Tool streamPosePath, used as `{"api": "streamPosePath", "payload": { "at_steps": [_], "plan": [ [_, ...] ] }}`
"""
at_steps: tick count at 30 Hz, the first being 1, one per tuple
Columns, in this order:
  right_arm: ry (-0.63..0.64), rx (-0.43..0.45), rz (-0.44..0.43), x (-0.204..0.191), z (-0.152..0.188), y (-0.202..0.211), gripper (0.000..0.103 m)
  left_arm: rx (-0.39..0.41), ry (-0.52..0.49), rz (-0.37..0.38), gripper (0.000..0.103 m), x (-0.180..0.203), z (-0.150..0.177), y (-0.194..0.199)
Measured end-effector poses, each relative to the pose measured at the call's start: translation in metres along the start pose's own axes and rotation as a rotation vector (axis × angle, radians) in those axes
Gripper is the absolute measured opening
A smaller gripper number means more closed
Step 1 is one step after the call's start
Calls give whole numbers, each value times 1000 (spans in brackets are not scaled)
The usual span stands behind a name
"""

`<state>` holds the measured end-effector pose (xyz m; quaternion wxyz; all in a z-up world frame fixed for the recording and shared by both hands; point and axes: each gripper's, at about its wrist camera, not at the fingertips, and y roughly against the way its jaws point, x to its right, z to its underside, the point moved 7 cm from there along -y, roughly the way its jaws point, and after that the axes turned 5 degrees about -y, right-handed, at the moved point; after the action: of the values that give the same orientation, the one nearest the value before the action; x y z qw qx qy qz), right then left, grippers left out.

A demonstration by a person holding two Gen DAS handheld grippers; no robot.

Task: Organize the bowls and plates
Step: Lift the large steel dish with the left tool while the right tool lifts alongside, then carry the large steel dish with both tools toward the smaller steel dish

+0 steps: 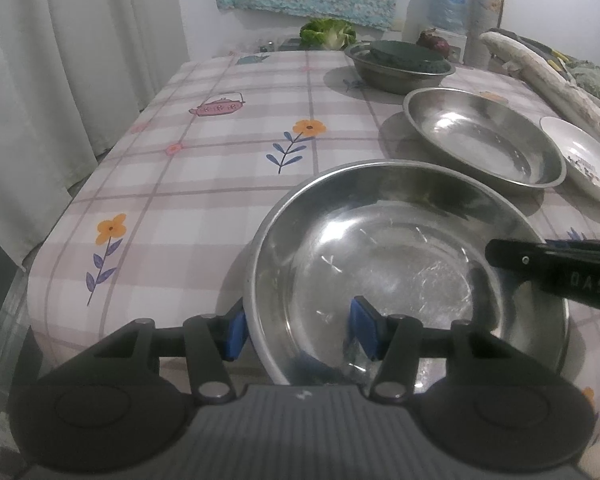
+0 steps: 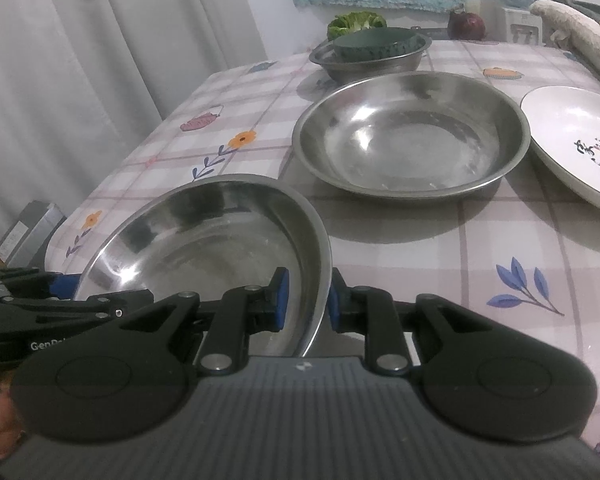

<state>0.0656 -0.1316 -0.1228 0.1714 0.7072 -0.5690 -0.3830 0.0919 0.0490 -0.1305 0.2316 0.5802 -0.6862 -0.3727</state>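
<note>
The near steel bowl (image 1: 400, 276) sits at the front of the worktop (image 1: 204, 152), on a checked cloth printed with flowers. The left hand-held gripper (image 1: 298, 328) straddles the bowl's left rim with its blue pads spread, 1 outside the wall and 1 inside, neither pressing on the metal. The right hand-held gripper (image 2: 306, 300) straddles the right rim, its pads drawn close on either side of the wall; whether they pinch it I cannot tell. Behind stands a second steel bowl (image 2: 412, 136), just beside a white plate (image 2: 576, 144). Farther back, a third steel bowl (image 2: 372, 62) holds a dark green dish (image 2: 376, 46).
</note>
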Motion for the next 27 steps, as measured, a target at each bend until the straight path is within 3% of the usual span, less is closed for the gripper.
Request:
{"api": "streamPosePath", "payload": {
  "at_steps": [27],
  "plan": [
    [7,2,8,-2,0,-4,20,31,2,13,57,-5,-8,-7]
  ]
}}
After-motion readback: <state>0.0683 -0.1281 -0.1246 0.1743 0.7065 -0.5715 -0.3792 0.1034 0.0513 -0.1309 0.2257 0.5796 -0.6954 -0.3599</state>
